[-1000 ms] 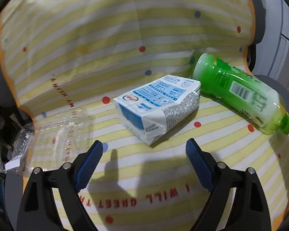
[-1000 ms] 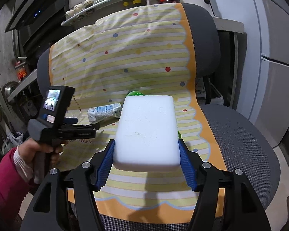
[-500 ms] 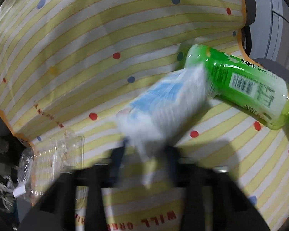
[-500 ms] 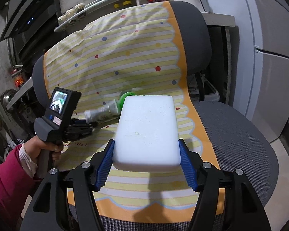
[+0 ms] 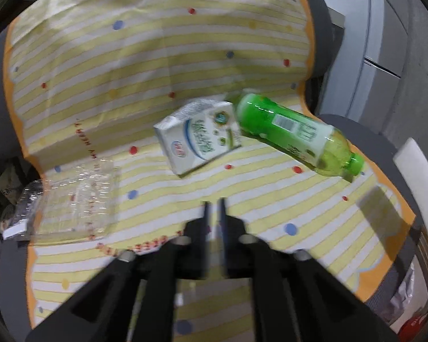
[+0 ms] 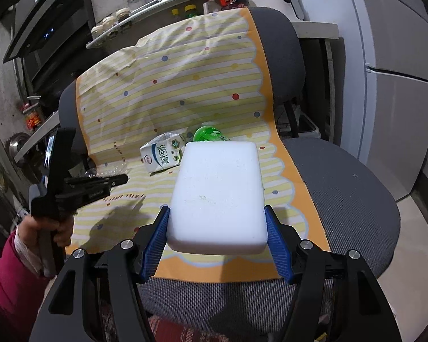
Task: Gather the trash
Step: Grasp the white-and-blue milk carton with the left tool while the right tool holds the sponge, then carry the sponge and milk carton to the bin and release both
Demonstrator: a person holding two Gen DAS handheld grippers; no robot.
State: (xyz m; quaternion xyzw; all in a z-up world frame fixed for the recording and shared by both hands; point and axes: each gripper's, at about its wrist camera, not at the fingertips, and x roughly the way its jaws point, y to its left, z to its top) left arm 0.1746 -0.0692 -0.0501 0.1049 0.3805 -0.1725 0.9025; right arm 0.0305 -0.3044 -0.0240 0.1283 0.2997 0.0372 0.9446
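Blue pads on the right claw (image 6: 217, 232) squeeze a white foam tray (image 6: 218, 193) from both sides and hold it up over the front edge of the grey chair seat (image 6: 353, 199). The left claw (image 5: 214, 213) has its two fingers pressed nearly together with nothing between them. It hangs above the middle of the yellow striped cloth with coloured dots (image 5: 157, 57) that covers the chair.

I think only the foam tray has been picked up so far. Three bits of trash are left on the cloth. A white and blue milk carton (image 5: 198, 139) lies near the back of the seat, touching a green plastic bottle (image 5: 294, 132) on its side. A clear crinkly plastic box (image 5: 77, 199) sits at the cloth's left edge.

The carton has Chinese letters, too small for me to read surely. Red letters on the cloth say "MY HEART". The bottle has a barcode label.
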